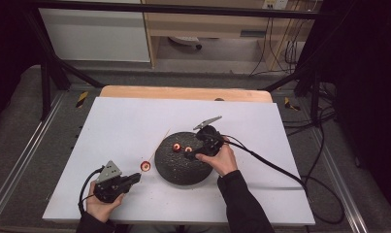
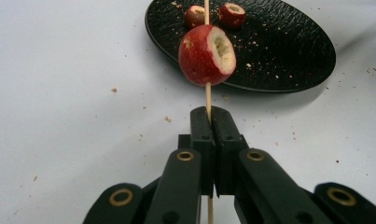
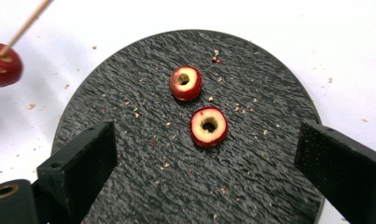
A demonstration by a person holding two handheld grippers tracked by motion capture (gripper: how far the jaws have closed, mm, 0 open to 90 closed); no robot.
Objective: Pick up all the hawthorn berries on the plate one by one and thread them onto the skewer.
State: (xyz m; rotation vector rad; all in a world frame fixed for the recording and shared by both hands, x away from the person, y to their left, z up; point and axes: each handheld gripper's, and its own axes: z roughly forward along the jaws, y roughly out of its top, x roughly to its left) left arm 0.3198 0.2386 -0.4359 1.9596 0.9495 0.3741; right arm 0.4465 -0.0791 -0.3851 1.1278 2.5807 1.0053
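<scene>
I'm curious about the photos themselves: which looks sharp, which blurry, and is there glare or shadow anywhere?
High view: dim and soft, dark at the edges, the white table evenly lit. Left gripper view: the skewered fruit is crisp; the near black jaws look slightly soft and the table is washed out pale. Right gripper view: the black plate and two cored fruits are fairly sharp, the jaws at the edges blurred.

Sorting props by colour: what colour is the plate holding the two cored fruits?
Black, with a rough textured surface: the plate shows best in the right gripper view.
</scene>
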